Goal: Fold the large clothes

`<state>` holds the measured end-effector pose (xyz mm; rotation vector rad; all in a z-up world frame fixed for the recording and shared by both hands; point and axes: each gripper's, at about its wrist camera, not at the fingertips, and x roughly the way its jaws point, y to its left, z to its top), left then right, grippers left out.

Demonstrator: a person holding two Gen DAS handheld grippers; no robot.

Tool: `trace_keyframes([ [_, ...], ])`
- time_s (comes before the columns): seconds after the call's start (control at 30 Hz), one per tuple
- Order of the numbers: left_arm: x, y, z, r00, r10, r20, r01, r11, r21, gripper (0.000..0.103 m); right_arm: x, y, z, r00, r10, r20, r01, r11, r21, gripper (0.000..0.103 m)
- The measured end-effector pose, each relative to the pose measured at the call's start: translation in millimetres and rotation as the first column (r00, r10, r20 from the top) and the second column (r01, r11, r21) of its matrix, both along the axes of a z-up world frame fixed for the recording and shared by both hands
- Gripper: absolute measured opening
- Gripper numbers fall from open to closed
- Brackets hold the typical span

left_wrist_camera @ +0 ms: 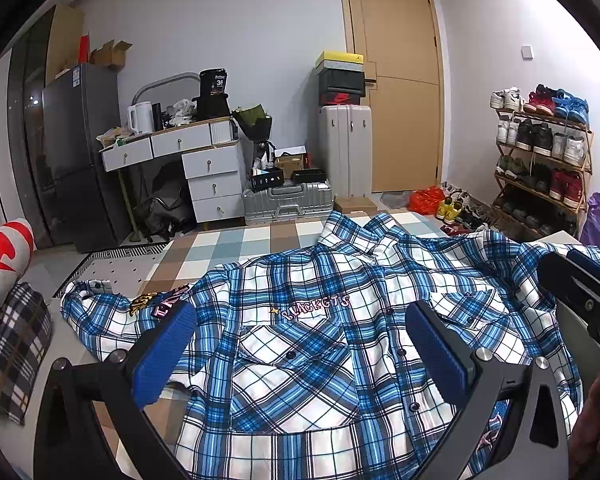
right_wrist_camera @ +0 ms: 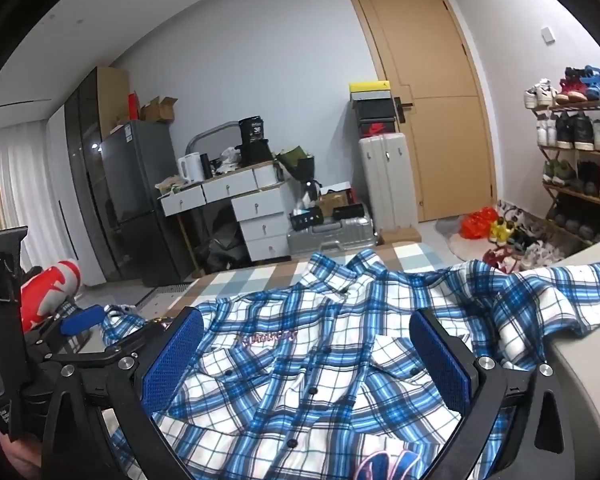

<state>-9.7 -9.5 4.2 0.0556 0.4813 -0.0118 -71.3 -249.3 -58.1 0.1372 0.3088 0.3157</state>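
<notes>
Checked bedspread (left_wrist_camera: 236, 240) under blue plaid shirt (left_wrist_camera: 300, 344), spread front-up, sleeves out sideways. Left gripper (left_wrist_camera: 300, 344) and right gripper (right_wrist_camera: 306, 360) above it, jaws wide, empty. Best pinched at a sleeve edge, folded inward evenly. Plaid pillow (left_wrist_camera: 18, 344) at left, no hindrance.

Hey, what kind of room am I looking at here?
Most likely a bedroom in a small flat: a plaid shirt is spread on what looks like a bed, with a shoe rack, suitcases and a fridge along the walls.
</notes>
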Motion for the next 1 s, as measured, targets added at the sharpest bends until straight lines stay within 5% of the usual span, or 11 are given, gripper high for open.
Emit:
trace_keyframes([
  [1.0, -2.8, -2.1, -0.6, 1.000, -0.002, 0.008, 0.002, 1.000, 0.002, 0.102, -5.0, 0.0, 2.7, 1.000, 0.009, 0.019, -0.009, 1.000, 0.012, 0.103],
])
